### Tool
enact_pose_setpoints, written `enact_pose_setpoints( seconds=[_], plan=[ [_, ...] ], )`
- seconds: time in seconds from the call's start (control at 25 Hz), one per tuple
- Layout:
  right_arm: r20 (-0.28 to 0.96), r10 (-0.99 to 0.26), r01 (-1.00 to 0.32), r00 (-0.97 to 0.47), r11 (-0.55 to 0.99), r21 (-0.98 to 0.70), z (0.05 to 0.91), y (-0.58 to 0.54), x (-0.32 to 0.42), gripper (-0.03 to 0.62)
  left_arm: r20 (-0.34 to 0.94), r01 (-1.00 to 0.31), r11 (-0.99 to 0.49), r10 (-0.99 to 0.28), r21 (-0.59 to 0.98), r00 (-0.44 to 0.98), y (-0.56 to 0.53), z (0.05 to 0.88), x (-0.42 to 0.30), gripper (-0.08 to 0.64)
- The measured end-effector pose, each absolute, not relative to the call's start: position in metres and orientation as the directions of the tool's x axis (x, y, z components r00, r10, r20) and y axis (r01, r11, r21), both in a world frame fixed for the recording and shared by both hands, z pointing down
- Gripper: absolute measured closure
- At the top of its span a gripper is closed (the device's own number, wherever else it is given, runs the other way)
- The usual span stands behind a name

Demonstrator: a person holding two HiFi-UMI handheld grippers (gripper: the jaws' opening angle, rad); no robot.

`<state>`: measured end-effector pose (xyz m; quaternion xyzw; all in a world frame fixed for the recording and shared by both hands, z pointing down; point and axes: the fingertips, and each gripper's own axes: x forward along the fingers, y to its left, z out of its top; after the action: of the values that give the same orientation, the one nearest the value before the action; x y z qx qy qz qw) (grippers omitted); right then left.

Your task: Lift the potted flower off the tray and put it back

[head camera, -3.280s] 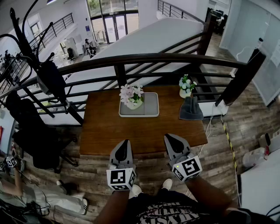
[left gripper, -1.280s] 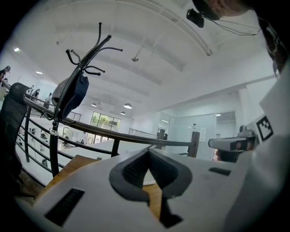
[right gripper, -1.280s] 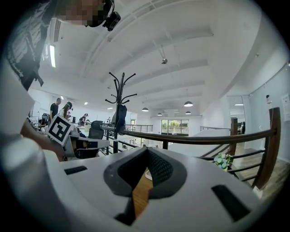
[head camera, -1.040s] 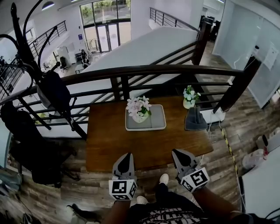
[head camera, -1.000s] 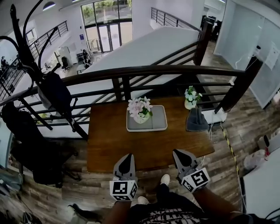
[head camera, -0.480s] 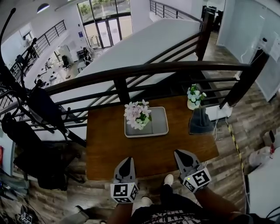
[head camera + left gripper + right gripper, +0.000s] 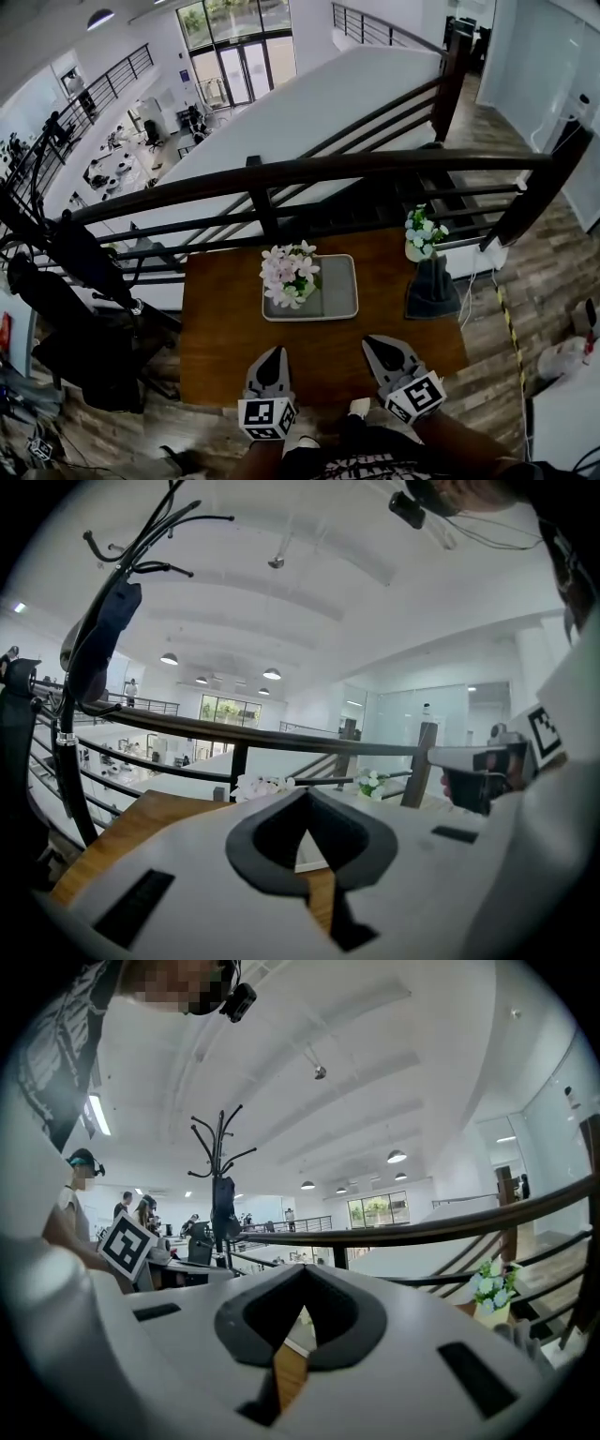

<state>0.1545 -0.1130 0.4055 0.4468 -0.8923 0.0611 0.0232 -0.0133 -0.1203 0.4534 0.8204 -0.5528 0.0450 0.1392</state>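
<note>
- A grey tray (image 7: 339,291) sits on the brown wooden bench (image 7: 220,347), with a dark railing (image 7: 309,169) running just behind the tray.
- The potted flower (image 7: 287,275), with pale pink and white blooms in a light pot, stands inside the tray on its left half. The tray's right half is bare.
- The left gripper (image 7: 272,352) hangs on the near side of the tray, in line with the tray's left end and well apart from it. It points towards the tray over the bench's near edge.
- Its fingers (image 7: 187,855) are pressed together tip to tip, and nothing is between them.
- The right gripper (image 7: 369,342) hangs on the near side of the tray too, in line with the tray's right end and well apart from it. It also points towards the tray.
- Its fingers (image 7: 422,1335) meet at the tips in the same way and hold nothing.
- A smaller potted plant (image 7: 423,234) with white and bluish blooms stands to the right of the tray, off it, close to the railing.
- A dark grey cloth (image 7: 431,289) lies to the right of the tray, just on the near side of that smaller plant.
- A coat rack (image 7: 70,248) hung with a dark garment stands on the floor far to the left of the tray, beyond the bench's edge.
</note>
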Motion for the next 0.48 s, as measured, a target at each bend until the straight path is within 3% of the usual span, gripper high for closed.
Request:
enact_pose_setpoints(
  seconds=[0.48],
  plan=[
    [0.055, -0.689, -0.690, -0.723, 0.714, -0.115, 0.398, -0.164, 0.149, 0.603, 0.221, -0.938, -0.291, -0.918, 0.186, 0.329, -0.144, 0.445, 0.011, 0.554]
  ],
)
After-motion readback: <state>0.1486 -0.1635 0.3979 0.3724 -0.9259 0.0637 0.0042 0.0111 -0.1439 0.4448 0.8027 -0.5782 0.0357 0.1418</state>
